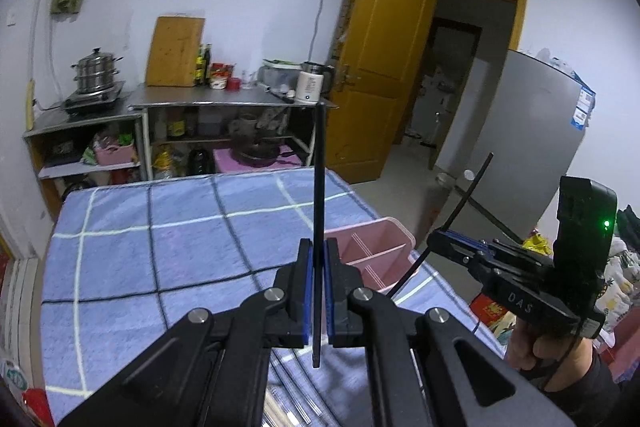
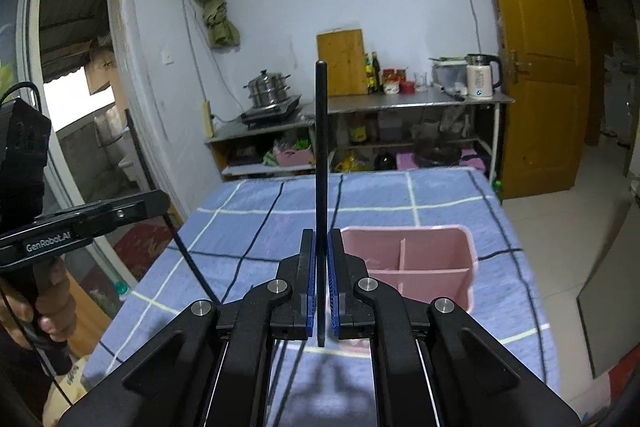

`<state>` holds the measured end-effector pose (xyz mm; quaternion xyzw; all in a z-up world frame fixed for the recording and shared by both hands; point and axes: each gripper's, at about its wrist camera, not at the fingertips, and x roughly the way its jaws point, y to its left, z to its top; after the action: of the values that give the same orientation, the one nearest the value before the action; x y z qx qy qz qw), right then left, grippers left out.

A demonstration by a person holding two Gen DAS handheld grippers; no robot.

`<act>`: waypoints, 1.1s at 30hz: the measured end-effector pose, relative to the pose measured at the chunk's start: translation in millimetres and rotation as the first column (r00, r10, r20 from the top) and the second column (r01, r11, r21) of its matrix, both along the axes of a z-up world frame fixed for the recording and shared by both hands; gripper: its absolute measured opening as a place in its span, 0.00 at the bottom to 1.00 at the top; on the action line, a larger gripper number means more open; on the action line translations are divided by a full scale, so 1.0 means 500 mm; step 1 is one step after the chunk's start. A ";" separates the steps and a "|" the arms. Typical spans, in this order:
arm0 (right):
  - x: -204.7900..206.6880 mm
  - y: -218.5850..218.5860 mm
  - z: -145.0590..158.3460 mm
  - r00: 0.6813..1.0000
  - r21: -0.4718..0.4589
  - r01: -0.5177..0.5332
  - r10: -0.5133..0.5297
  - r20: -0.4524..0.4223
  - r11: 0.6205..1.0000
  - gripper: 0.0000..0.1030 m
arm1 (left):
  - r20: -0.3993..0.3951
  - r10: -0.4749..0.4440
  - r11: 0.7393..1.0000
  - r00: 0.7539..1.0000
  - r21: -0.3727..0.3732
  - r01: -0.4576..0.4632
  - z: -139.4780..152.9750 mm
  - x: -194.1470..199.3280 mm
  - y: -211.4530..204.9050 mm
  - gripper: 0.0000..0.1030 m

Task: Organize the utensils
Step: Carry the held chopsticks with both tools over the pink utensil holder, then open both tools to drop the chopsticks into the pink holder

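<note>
Clamping narrow on upright black sticks, both pairs of jaws hold one each: the left gripper (image 1: 319, 291) grips a black chopstick (image 1: 319, 187), the right gripper (image 2: 321, 283) another chopstick (image 2: 321, 163), with the pink divided organizer (image 2: 424, 263) just beyond the jaws, rightward, on the checked blue cloth (image 2: 260, 227)

Left gripper (image 1: 319, 259) and right gripper (image 2: 319, 247) both clamped, raised, level.

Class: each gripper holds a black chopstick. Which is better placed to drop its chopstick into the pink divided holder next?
Probably right: the right gripper has the pink holder just ahead, largely unobstructed; the left gripper partly hides it.
</note>
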<state>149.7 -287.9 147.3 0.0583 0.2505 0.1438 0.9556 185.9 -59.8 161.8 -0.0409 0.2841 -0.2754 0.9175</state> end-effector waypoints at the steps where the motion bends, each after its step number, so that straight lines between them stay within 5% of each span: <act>1: 0.001 -0.007 0.006 1.000 0.001 0.007 -0.007 0.007 1.000 0.05 | 0.004 -0.007 1.000 1.000 -0.003 0.007 0.006 0.005 -0.011 0.05; 14: 0.044 -0.061 0.025 0.997 0.037 0.064 -0.065 0.030 0.997 0.05 | 0.007 -0.028 0.999 1.000 -0.042 0.028 0.015 0.084 -0.088 0.05; 33: 0.115 -0.069 -0.130 0.983 0.038 0.087 -0.080 -0.163 0.995 0.06 | -0.115 -0.020 1.000 0.993 -0.011 0.019 -0.126 0.146 -0.131 0.06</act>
<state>207.2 -322.4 82.1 0.1018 0.3211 0.1039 0.9358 259.2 -125.2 98.8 -0.0585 0.3354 -0.2831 0.8966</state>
